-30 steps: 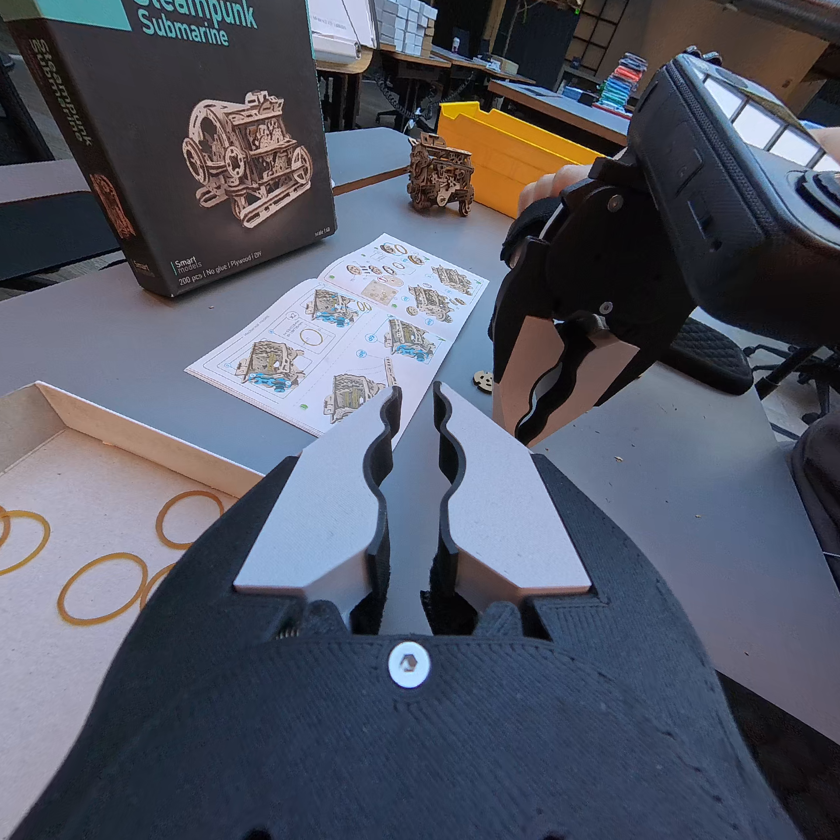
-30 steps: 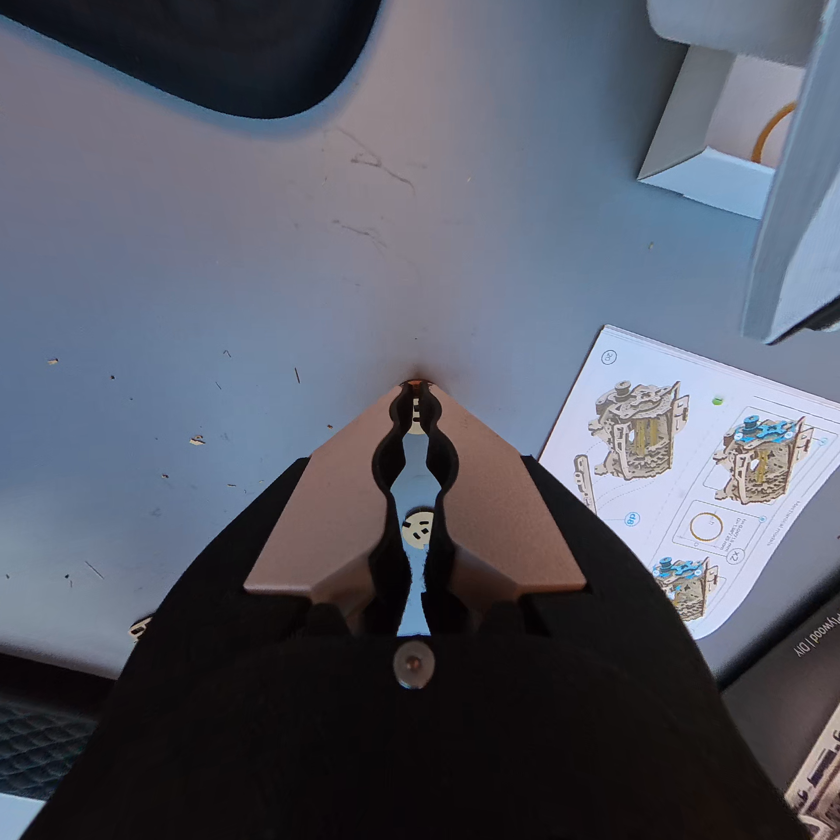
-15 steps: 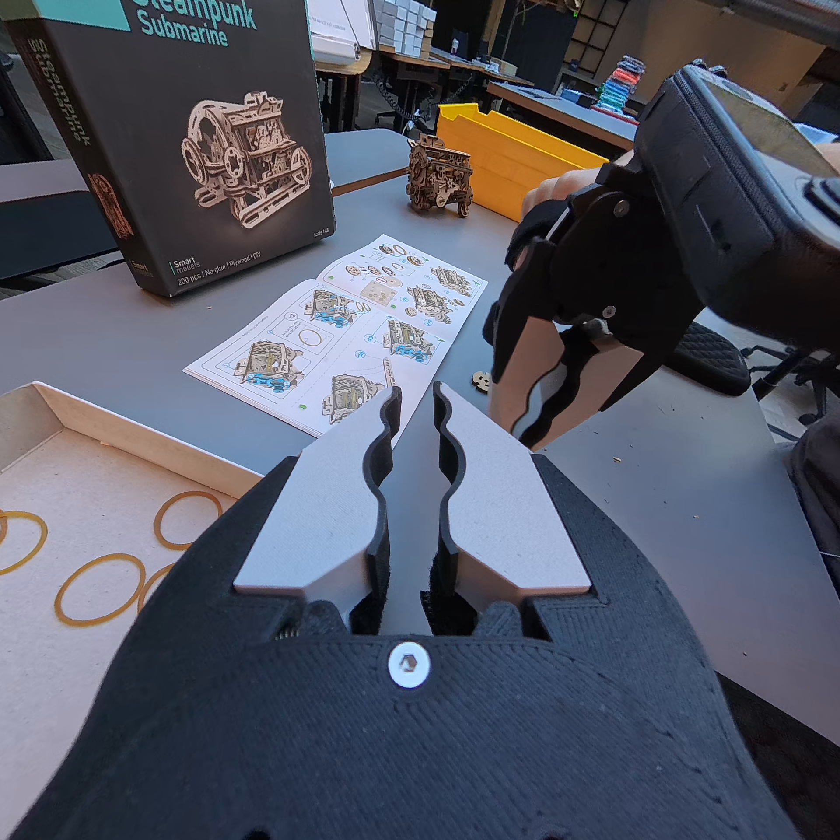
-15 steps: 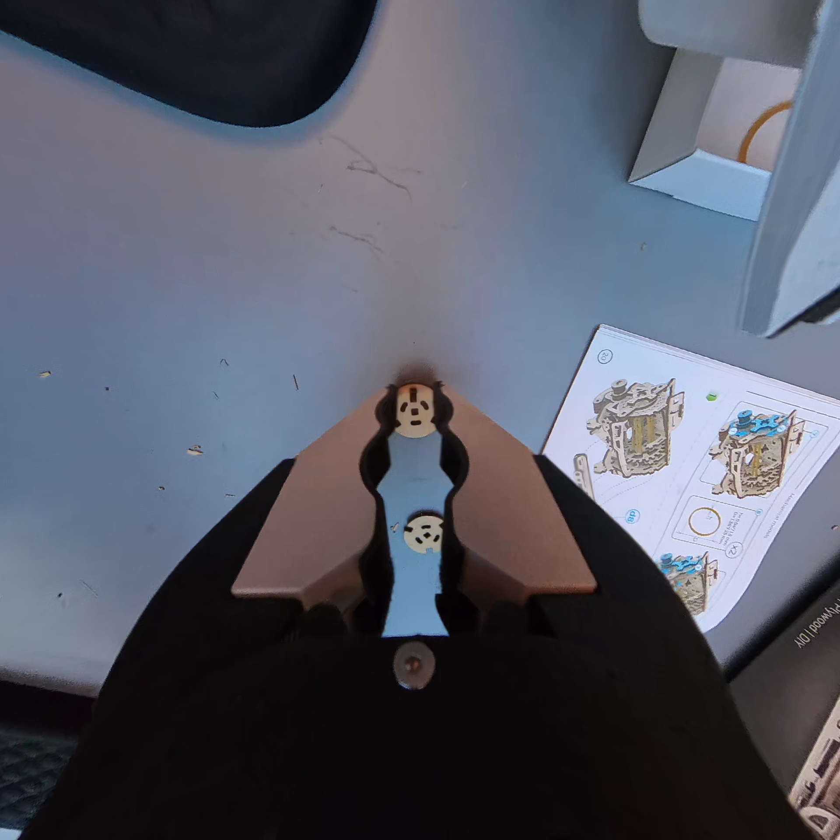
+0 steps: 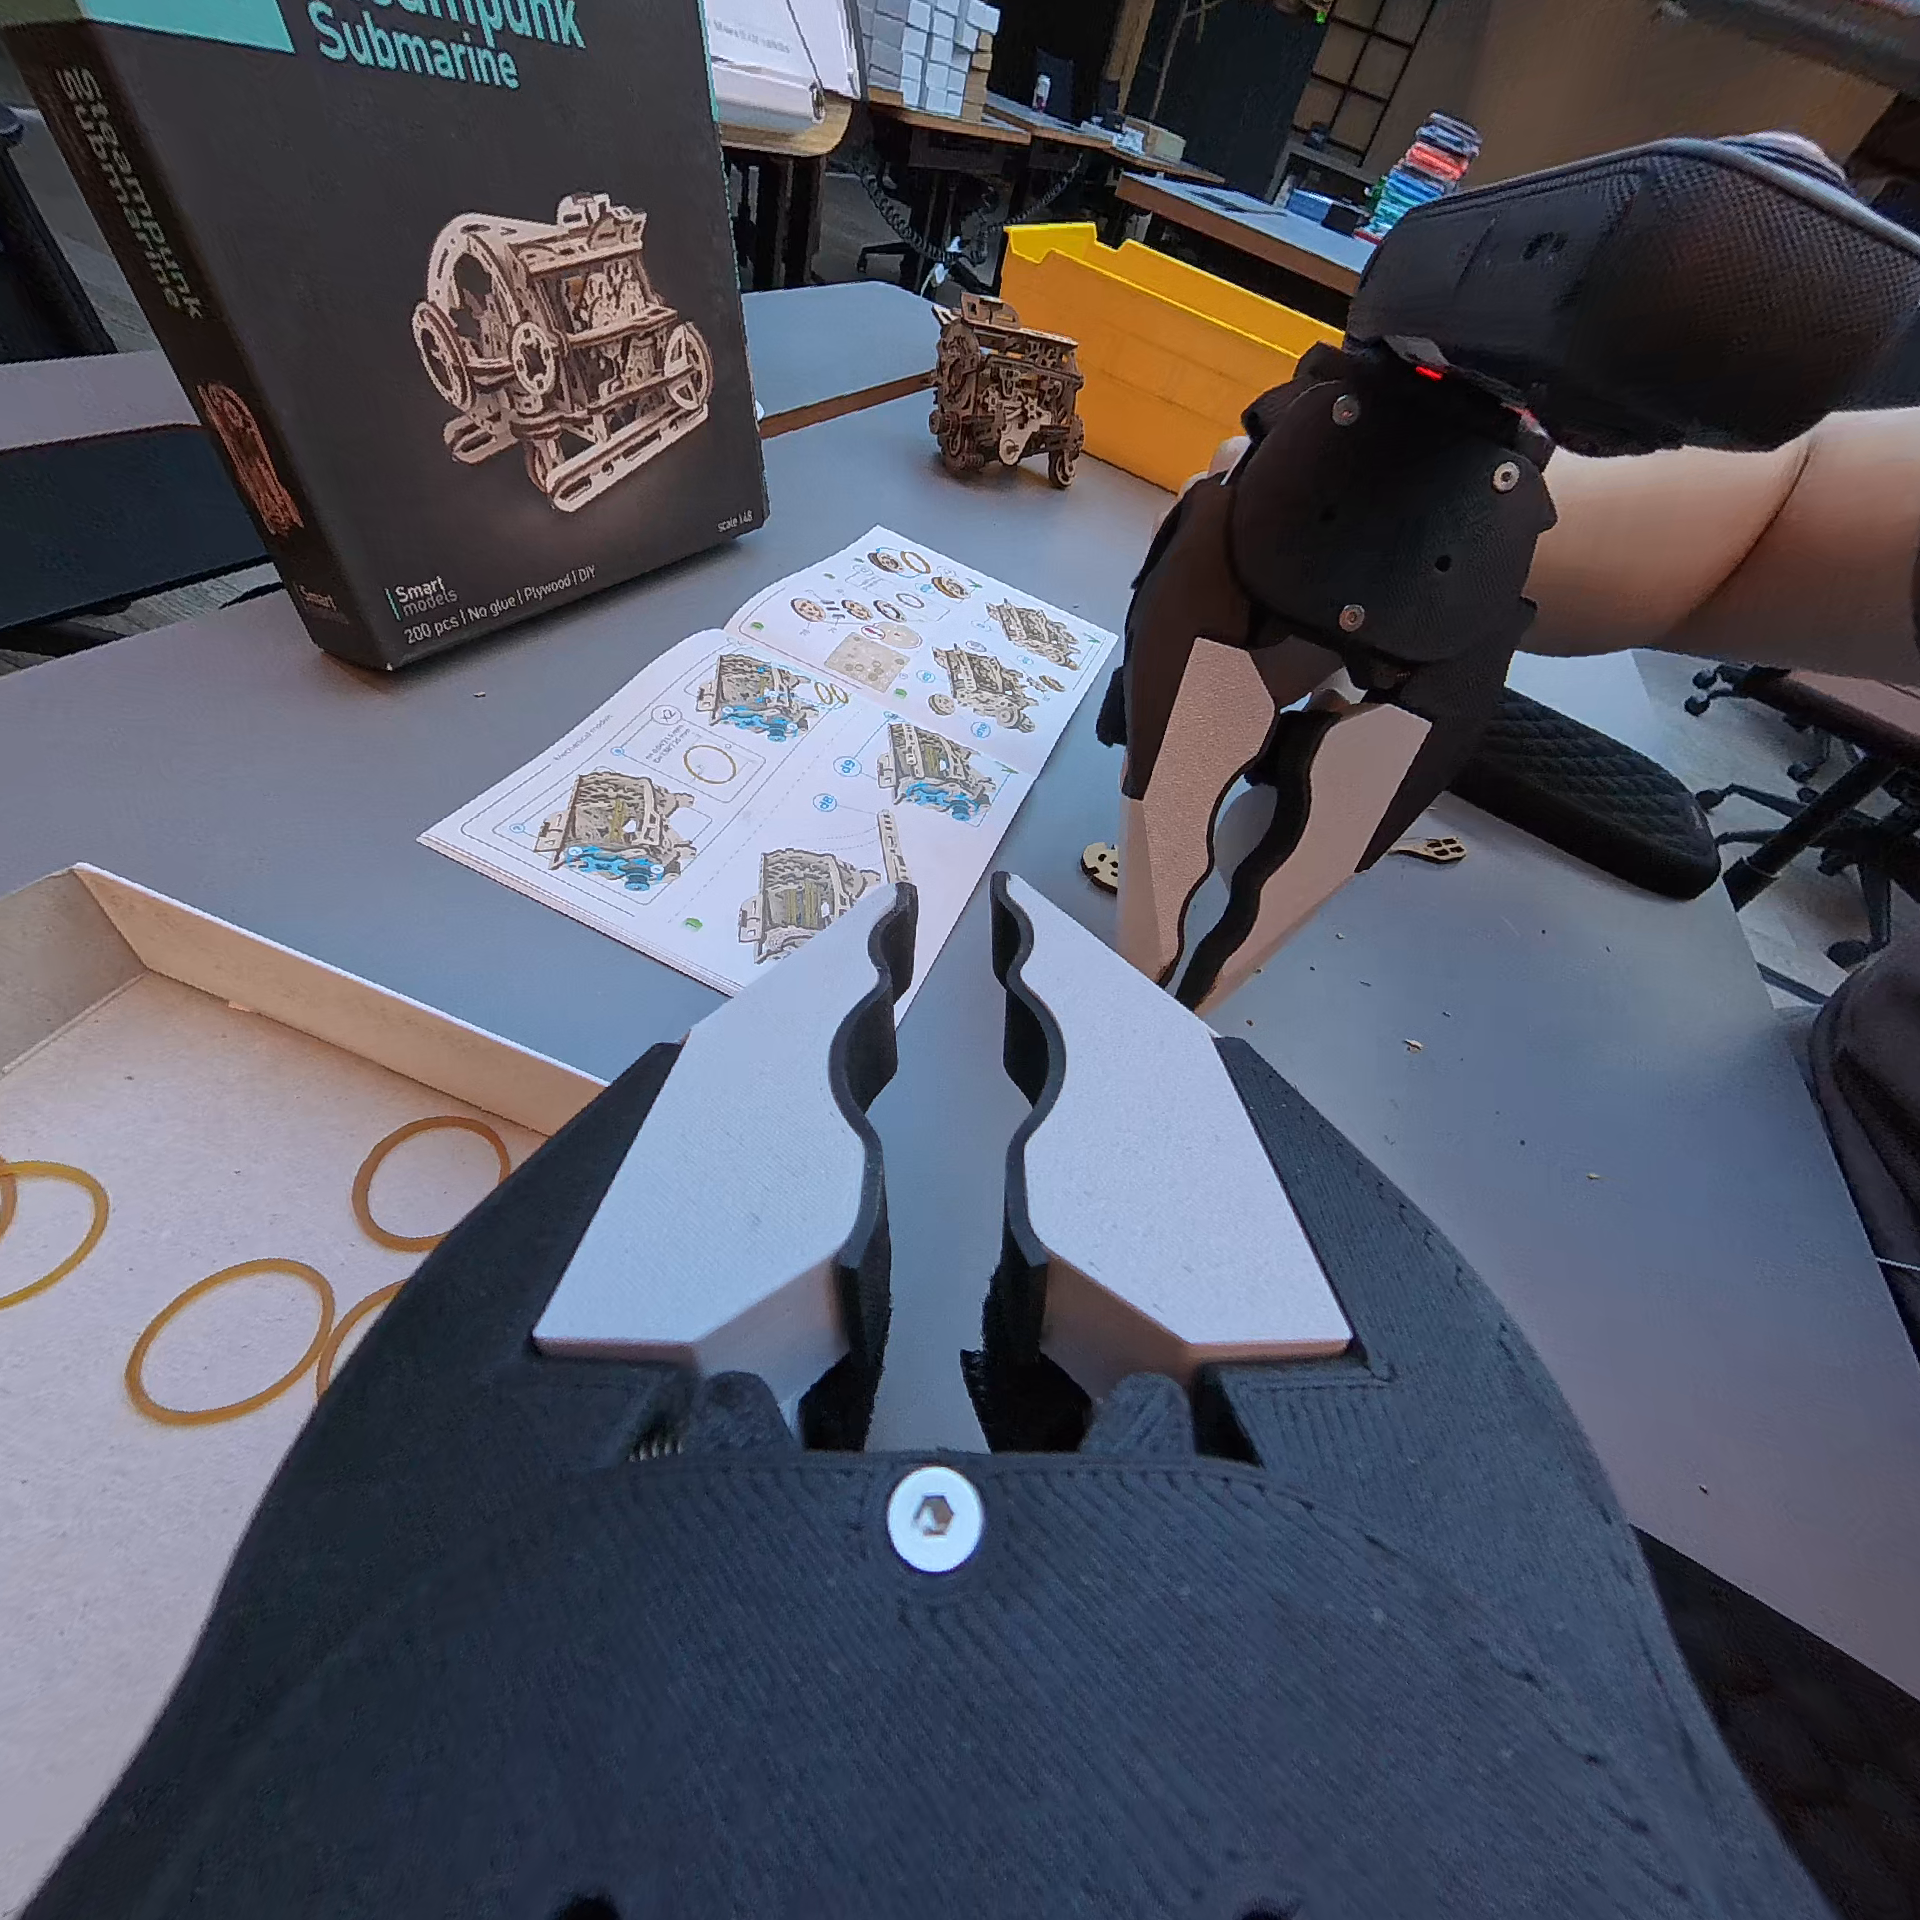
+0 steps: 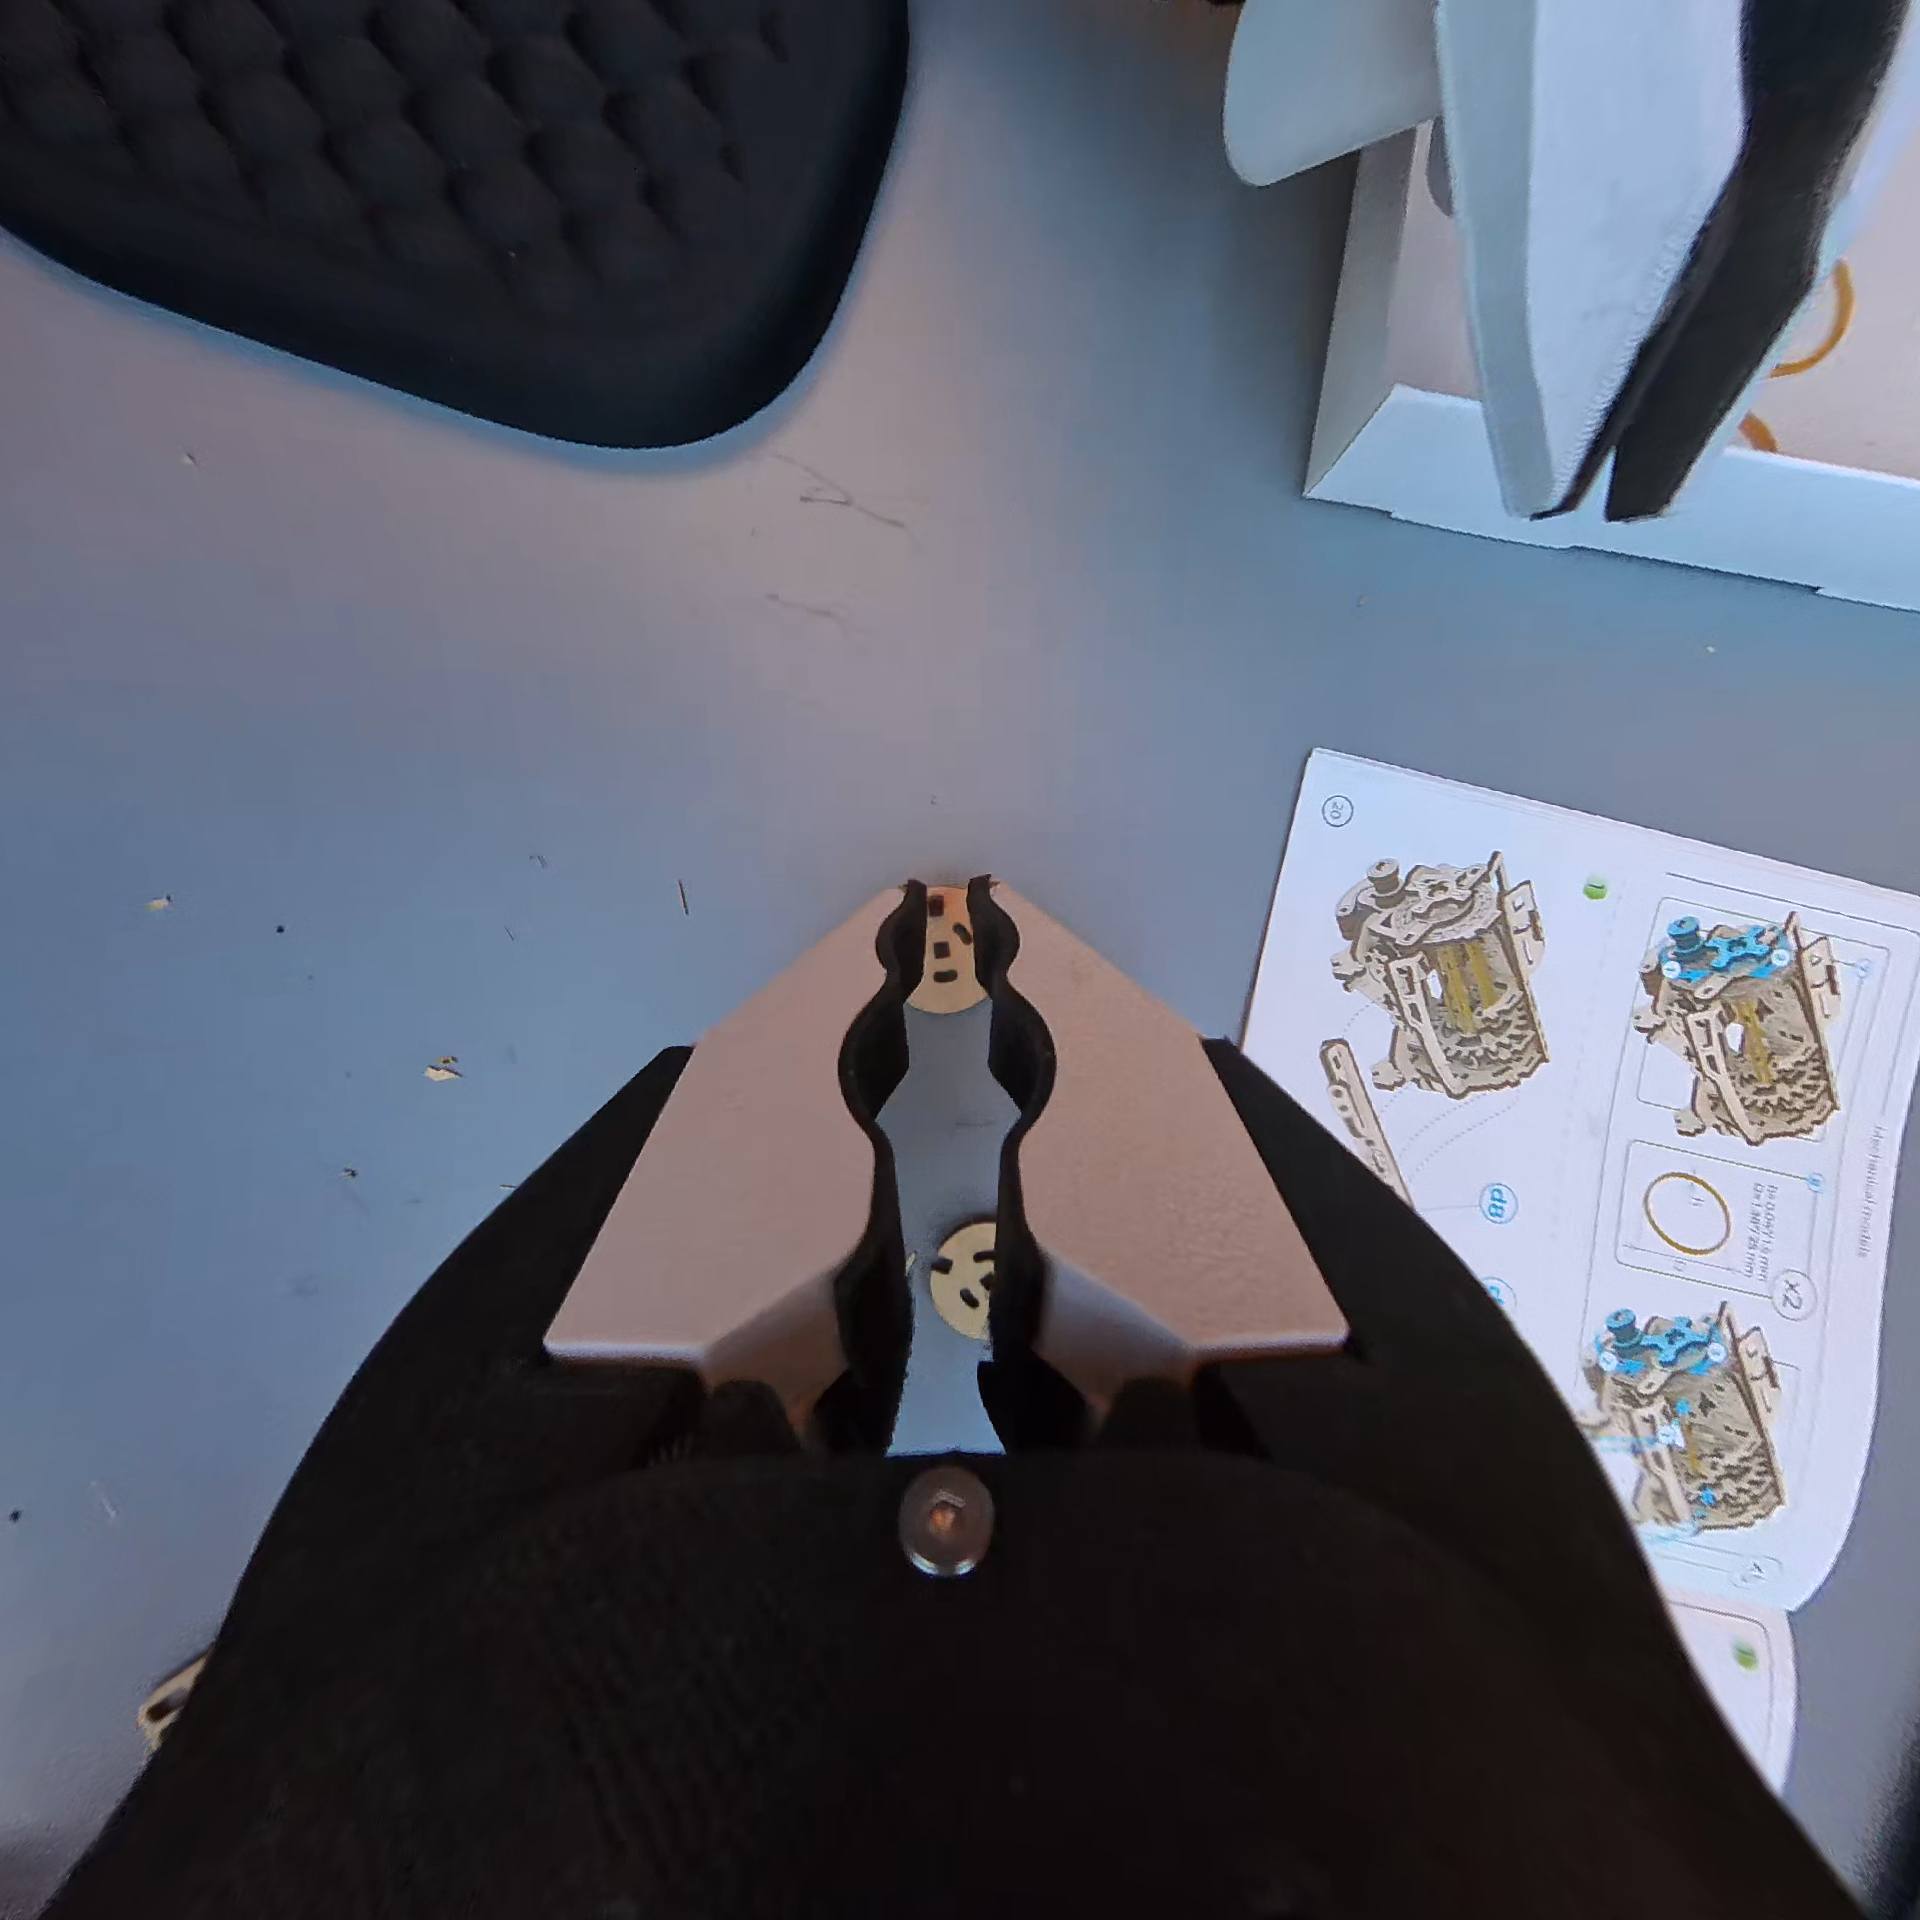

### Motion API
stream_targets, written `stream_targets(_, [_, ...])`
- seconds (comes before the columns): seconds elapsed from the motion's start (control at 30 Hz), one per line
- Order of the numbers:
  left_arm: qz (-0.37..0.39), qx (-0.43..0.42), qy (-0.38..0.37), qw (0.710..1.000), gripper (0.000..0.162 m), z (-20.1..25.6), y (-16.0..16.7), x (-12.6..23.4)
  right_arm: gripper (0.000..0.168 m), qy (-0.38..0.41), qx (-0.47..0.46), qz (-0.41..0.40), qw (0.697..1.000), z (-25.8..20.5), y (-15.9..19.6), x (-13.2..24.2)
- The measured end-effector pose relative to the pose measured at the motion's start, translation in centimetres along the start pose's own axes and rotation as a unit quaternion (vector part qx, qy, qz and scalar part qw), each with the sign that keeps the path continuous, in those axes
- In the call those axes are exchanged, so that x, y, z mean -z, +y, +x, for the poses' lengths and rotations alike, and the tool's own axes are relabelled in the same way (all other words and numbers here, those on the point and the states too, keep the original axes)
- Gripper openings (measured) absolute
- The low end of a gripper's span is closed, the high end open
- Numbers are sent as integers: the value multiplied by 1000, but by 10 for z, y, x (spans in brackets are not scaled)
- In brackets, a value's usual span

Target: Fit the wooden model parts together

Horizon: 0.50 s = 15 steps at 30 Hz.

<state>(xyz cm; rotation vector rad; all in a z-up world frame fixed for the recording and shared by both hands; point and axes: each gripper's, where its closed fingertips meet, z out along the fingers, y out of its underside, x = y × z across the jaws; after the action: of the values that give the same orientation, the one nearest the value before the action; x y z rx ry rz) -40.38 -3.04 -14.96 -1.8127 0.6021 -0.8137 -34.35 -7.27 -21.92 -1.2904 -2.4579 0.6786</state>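
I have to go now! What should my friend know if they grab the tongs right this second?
Left tongs: open, empty, above the table by the rubber-band tray.
Right tongs: tips down at a round wooden disc; grip unclear.
Second disc lies flat on the table beneath them. Built model stands behind the booklet.
Done: no loose parts joined yet.
Left: pick up the parts and fit them.
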Motion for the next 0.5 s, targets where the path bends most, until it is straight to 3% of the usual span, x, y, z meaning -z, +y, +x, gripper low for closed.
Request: stream_targets(0.5, [-2,-1,-2,1000,13,-1,1,0,1,-20,-10,-18,1000,-5,4,-4])
